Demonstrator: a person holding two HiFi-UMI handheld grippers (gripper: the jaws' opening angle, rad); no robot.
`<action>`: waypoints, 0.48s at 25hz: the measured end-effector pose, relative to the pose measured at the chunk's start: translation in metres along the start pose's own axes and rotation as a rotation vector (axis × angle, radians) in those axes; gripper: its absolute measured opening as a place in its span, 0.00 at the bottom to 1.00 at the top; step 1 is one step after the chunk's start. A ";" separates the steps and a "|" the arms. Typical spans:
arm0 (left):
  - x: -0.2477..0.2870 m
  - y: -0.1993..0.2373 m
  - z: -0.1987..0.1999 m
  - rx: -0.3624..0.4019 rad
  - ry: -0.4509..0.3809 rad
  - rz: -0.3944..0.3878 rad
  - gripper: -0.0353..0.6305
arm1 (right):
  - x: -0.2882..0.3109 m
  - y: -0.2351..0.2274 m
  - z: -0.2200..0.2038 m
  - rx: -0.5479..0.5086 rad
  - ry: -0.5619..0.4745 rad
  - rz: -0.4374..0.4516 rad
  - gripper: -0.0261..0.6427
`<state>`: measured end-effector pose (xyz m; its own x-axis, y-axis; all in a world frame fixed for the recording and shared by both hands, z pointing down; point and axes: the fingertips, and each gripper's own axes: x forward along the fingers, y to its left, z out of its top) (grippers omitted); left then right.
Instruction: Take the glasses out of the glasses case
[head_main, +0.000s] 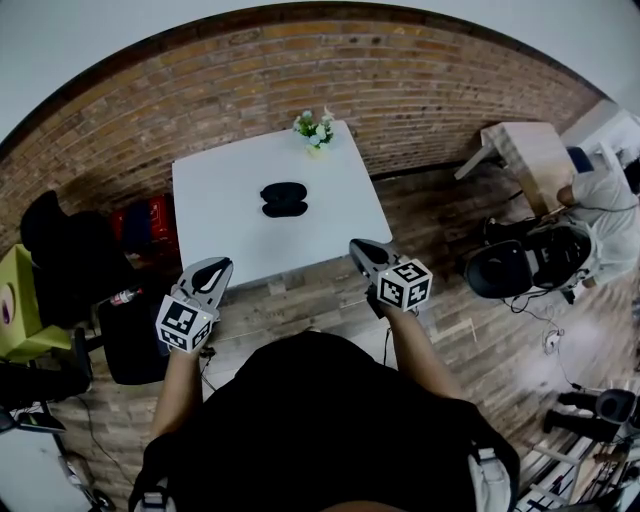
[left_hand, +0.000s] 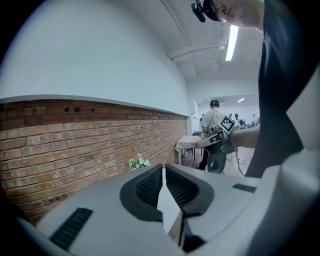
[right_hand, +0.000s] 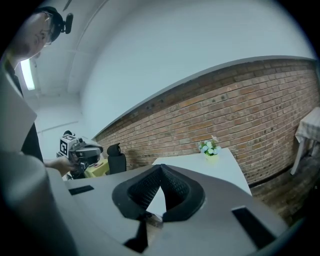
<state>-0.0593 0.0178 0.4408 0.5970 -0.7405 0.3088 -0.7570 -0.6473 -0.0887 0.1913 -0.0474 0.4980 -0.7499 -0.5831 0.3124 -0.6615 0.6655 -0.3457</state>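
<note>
A black glasses case (head_main: 283, 198) lies in the middle of a white table (head_main: 220, 245); from here I cannot tell whether it is open. Both grippers hang in the air short of the table's near edge, well apart from the case. My left gripper (head_main: 216, 268) is at the left and my right gripper (head_main: 360, 250) at the right. In the left gripper view the jaws (left_hand: 163, 167) meet at the tips with nothing between them. The right gripper's jaws (right_hand: 161, 167) likewise meet at the tips, empty. Neither gripper view shows the case.
A small pot of white flowers (head_main: 315, 130) stands at the table's far edge, before a brick wall (head_main: 400, 90). A black chair (head_main: 130, 340) and red items (head_main: 150, 220) sit left of the table. At the right are another table (head_main: 530, 150), a person (head_main: 600, 210) and a black chair (head_main: 520, 265).
</note>
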 end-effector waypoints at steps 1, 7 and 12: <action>0.005 -0.002 0.002 -0.001 -0.003 0.000 0.09 | -0.001 -0.005 0.001 -0.003 0.000 0.003 0.06; 0.025 -0.015 0.019 0.013 -0.024 0.000 0.09 | -0.013 -0.027 0.010 -0.007 -0.006 0.007 0.06; 0.024 -0.017 0.019 -0.013 -0.031 0.017 0.10 | -0.017 -0.029 0.014 -0.009 -0.012 0.022 0.06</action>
<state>-0.0272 0.0072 0.4314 0.5916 -0.7567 0.2780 -0.7704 -0.6323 -0.0815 0.2232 -0.0632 0.4906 -0.7641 -0.5742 0.2941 -0.6451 0.6822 -0.3441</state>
